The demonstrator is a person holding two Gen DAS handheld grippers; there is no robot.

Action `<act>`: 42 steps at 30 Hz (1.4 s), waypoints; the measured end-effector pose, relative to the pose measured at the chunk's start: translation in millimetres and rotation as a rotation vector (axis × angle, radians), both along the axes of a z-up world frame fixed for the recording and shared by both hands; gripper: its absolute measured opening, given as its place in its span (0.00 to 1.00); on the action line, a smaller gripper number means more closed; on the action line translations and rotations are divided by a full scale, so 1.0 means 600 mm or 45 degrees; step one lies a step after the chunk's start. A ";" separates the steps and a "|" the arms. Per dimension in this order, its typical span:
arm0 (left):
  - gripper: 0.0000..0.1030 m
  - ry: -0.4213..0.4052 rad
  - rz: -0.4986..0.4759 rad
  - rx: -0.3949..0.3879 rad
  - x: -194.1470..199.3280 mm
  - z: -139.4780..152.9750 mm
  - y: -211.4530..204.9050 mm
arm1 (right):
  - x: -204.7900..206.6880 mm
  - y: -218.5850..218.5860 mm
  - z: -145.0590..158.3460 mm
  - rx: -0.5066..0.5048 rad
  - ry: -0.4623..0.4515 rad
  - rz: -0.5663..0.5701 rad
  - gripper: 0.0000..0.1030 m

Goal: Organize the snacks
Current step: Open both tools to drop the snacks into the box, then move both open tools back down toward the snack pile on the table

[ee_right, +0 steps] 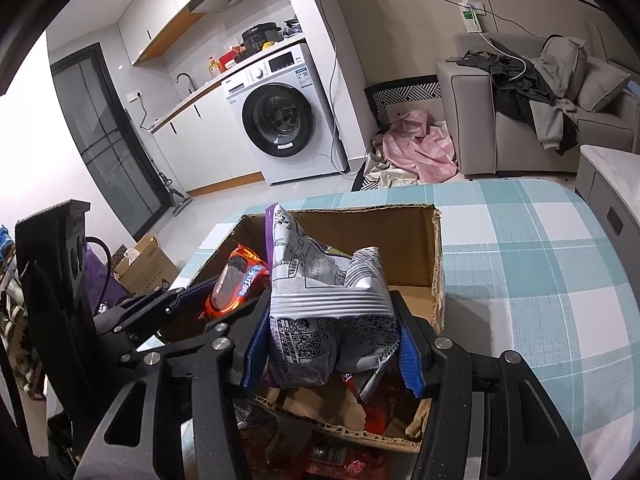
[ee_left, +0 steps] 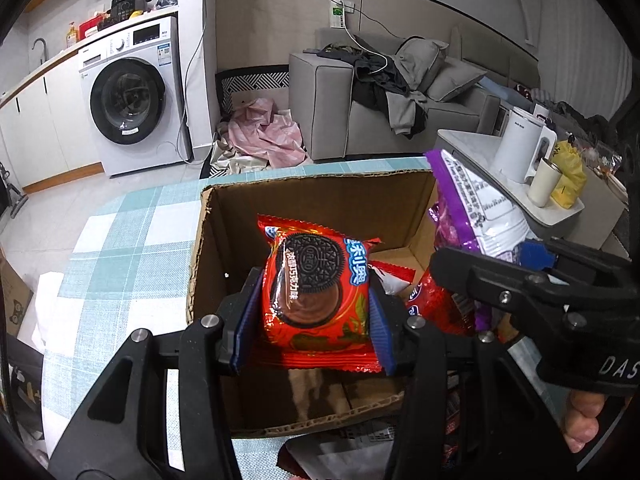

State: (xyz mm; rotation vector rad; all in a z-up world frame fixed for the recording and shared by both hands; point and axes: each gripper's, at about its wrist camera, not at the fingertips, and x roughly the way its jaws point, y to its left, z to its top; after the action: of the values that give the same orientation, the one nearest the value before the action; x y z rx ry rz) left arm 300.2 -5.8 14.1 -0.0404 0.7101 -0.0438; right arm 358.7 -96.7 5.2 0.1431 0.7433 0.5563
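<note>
My left gripper (ee_left: 314, 312) is shut on a red Oreo packet (ee_left: 316, 292) and holds it over the open cardboard box (ee_left: 200, 248). My right gripper (ee_right: 332, 344) is shut on a purple and white snack bag (ee_right: 320, 304) and holds it over the same box (ee_right: 438, 276). In the left wrist view the right gripper (ee_left: 536, 276) comes in from the right with the purple bag (ee_left: 476, 204). In the right wrist view the left gripper (ee_right: 168, 304) with the Oreo packet (ee_right: 236, 280) is at the left. More red packets (ee_left: 432, 300) lie inside the box.
The box stands on a table with a blue checked cloth (ee_right: 540, 264). Loose snack packets (ee_right: 340, 456) lie in front of the box. A small side table with a white kettle (ee_left: 520, 144) is at the right. Another cardboard box (ee_right: 144, 264) stands on the floor at the left.
</note>
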 end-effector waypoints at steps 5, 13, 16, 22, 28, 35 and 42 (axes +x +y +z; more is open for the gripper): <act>0.44 -0.001 -0.006 -0.014 0.001 0.002 -0.001 | -0.005 -0.001 0.005 0.002 -0.012 0.010 0.62; 0.69 -0.042 -0.007 -0.005 -0.021 0.021 0.002 | -0.025 -0.019 0.030 0.003 -0.083 -0.020 0.80; 0.82 -0.062 0.001 -0.021 -0.039 0.033 0.012 | -0.035 -0.028 0.041 0.006 -0.110 -0.031 0.91; 0.99 -0.091 0.007 -0.026 -0.085 0.056 0.025 | -0.064 -0.042 0.063 -0.010 -0.159 -0.034 1.00; 0.99 -0.115 0.017 -0.003 -0.142 0.079 0.028 | -0.095 -0.060 0.068 -0.017 -0.151 -0.016 1.00; 0.99 -0.132 0.044 0.007 -0.196 0.099 0.035 | -0.135 -0.068 0.068 -0.059 -0.166 0.002 1.00; 0.99 -0.139 0.060 0.009 -0.244 0.109 0.039 | -0.160 -0.087 0.060 -0.060 -0.151 -0.005 1.00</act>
State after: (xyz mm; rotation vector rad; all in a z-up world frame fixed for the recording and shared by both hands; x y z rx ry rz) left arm 153.8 17.7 79.4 -0.0478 0.5996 0.0013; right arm 262.5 -149.1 41.2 0.0671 0.6405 0.5381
